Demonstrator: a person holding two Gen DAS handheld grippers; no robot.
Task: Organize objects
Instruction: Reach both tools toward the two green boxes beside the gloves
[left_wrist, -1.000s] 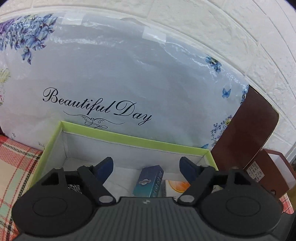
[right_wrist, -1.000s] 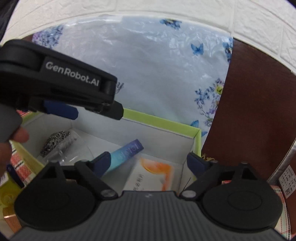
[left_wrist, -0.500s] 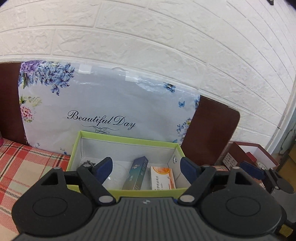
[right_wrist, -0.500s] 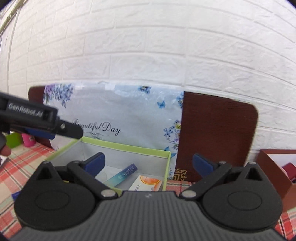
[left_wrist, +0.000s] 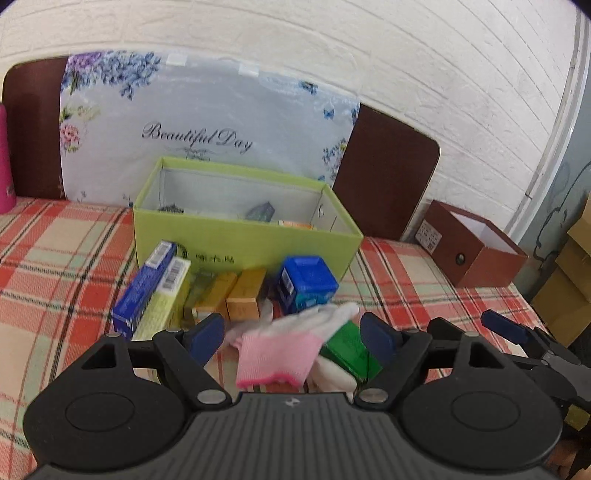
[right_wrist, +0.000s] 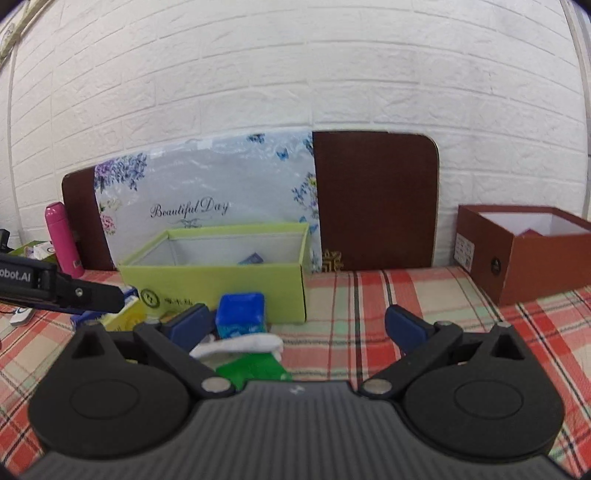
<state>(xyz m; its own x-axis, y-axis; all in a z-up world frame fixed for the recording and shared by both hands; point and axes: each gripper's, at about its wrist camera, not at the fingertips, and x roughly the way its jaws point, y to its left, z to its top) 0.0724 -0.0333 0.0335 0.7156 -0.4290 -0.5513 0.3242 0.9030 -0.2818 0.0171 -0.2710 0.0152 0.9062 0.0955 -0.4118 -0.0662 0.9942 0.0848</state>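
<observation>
Your left gripper (left_wrist: 293, 338) has its fingers spread with nothing pinched; just beyond them a pink-cuffed white glove (left_wrist: 284, 347) lies on the checked table (left_wrist: 55, 258), partly over a green packet (left_wrist: 349, 350). Your right gripper (right_wrist: 295, 326) stands with its fingers spread wide, having just been opening, and they hold nothing; bare cloth lies between them. Past the glove sits a blue box (left_wrist: 306, 282), and to its left two gold boxes (left_wrist: 242, 293), a yellow-green carton (left_wrist: 166, 299) and a blue carton (left_wrist: 142, 291), all clustered against the front wall of the lime-green box (left_wrist: 243, 240). Inside that box a few small packages show, too blurred to tell apart. Behind it a floral bag (left_wrist: 207, 122) leans on a brown board (left_wrist: 388, 173) against the white brick wall (right_wrist: 295, 74). Off to the right stands an open brown box (right_wrist: 524, 254), and at far left a pink bottle (right_wrist: 62, 240).
</observation>
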